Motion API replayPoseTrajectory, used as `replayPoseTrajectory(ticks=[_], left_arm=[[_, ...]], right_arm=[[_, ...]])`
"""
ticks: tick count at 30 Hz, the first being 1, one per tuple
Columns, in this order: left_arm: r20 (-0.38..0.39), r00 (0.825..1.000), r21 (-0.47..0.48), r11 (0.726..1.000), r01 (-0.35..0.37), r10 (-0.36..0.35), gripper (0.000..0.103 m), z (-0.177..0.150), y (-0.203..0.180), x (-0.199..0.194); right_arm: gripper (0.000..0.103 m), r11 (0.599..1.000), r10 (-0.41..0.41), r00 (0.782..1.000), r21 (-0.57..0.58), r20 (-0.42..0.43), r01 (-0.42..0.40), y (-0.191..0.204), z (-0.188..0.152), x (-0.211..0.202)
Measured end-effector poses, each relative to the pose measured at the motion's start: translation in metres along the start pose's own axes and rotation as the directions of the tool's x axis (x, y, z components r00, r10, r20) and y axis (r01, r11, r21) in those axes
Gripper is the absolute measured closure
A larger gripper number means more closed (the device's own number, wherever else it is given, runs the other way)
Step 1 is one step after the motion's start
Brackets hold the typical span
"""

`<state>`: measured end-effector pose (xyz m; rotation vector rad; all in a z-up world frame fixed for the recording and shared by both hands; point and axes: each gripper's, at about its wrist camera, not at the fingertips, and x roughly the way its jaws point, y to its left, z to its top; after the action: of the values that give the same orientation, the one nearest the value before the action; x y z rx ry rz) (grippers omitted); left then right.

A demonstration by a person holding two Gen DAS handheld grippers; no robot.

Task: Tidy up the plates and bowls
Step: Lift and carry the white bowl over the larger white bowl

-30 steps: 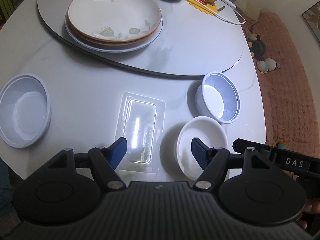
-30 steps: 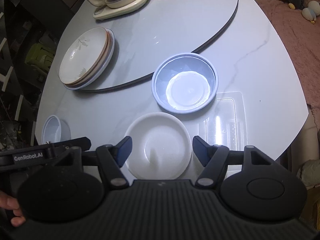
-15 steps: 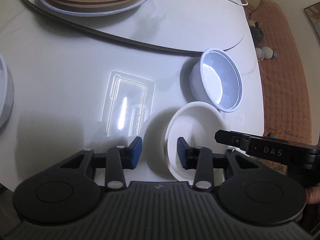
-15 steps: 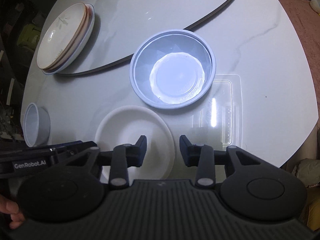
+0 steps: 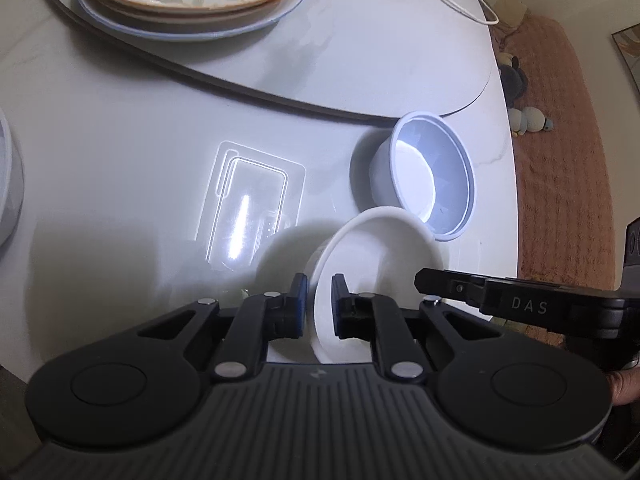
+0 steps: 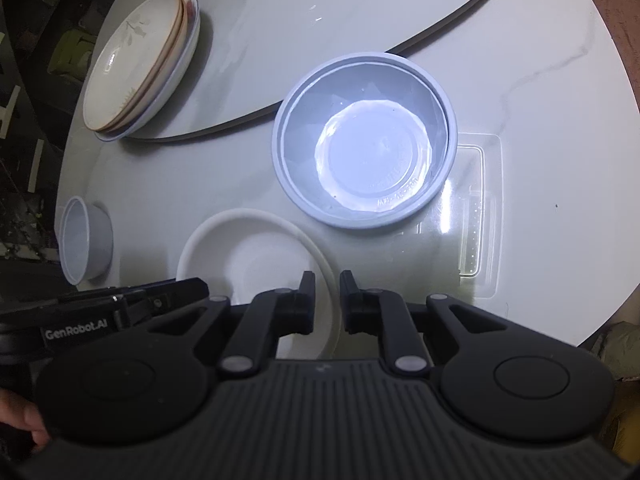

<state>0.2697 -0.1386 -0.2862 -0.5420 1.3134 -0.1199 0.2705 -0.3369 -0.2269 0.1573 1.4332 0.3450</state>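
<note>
White bowl point(image 5: 376, 248): on the counter point(image 5: 100, 152), touching the blue bowl point(image 5: 430, 176). Left gripper point(image 5: 320, 300) jaws have just closed, pinching its left rim; right gripper point(image 6: 327, 300) likewise pinches the opposite rim

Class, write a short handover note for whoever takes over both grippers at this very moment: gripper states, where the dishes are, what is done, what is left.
Left gripper: jaws just closed on the white bowl rim.
Right gripper: likewise, on the opposite rim.
Big blue bowl stands beyond it, small blue bowl at the table edge; plates already stacked on the turntable.
Left: nest or group the three bowls.
</note>
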Motion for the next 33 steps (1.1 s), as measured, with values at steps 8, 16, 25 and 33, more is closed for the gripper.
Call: replayPoseTrajectory(ticks=[8, 16, 25, 33], left_arm=[[0.068, 0.997, -0.065, 0.998, -0.021, 0.026, 0.088, 0.006, -0.007, -0.045], [0.117, 0.992, -0.12, 0.992, -0.028, 0.042, 0.088, 0.0, -0.009, -0.079], [0.173, 0.985, -0.135, 0.991, 0.01, 0.014, 0.088, 0.001, 0.017, -0.121], [0.241, 0.969, -0.144, 0.986, 0.086, -0.049, 0.088, 0.008, 0.06, -0.158]], right_arm=[[0.087, 0.997, 0.051, 0.999, -0.052, -0.006, -0.051, 0.019, 0.008, -0.024], [0.087, 0.992, 0.102, 0.995, -0.081, 0.011, -0.101, 0.033, 0.018, -0.049], [0.087, 0.989, 0.145, 0.989, -0.039, 0.013, -0.144, 0.061, 0.016, -0.05], [0.087, 0.991, 0.125, 0.991, -0.042, 0.051, -0.123, 0.109, 0.012, -0.051]])
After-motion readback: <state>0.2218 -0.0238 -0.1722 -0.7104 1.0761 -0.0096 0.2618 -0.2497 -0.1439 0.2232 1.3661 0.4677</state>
